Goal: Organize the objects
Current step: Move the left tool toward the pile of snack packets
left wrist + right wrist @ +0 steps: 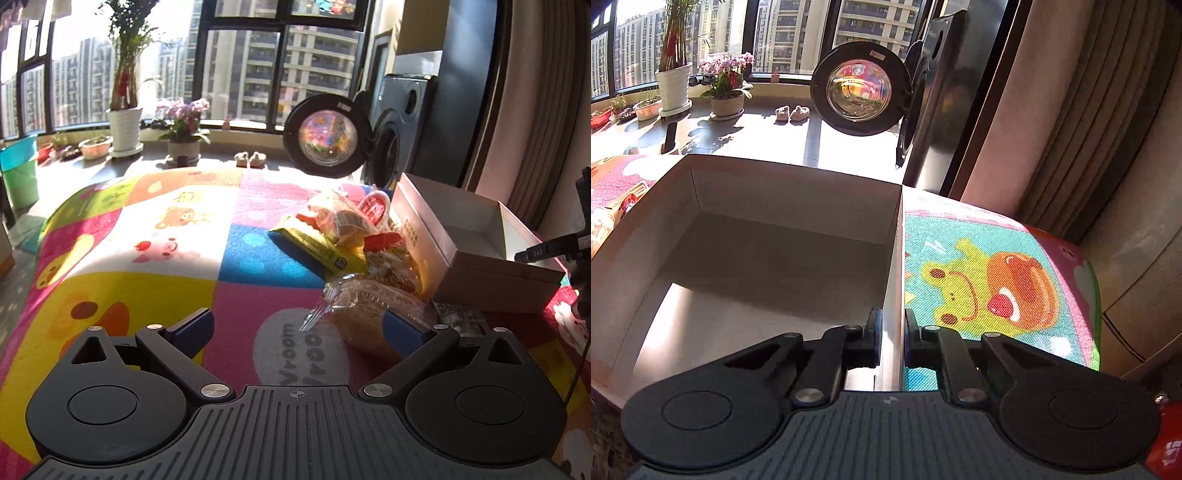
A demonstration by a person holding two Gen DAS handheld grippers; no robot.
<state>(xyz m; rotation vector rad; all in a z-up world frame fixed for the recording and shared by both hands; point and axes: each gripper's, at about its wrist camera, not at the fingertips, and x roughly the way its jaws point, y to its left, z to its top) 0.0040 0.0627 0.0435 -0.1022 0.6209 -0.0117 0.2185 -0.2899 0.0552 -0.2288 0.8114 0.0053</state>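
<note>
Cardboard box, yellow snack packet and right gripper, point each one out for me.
cardboard box [476,271] left wrist view, near outer wall
yellow snack packet [317,245] left wrist view, wrapper middle
right gripper [891,334] right wrist view, between fingertips

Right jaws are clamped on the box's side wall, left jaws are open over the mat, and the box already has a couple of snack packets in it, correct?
Not quite: the box holds nothing. The right wrist view shows its bare floor, and the left wrist view shows the snack packets piled beside it on the mat. The right gripper does clamp the side wall; the left gripper is open.
</note>
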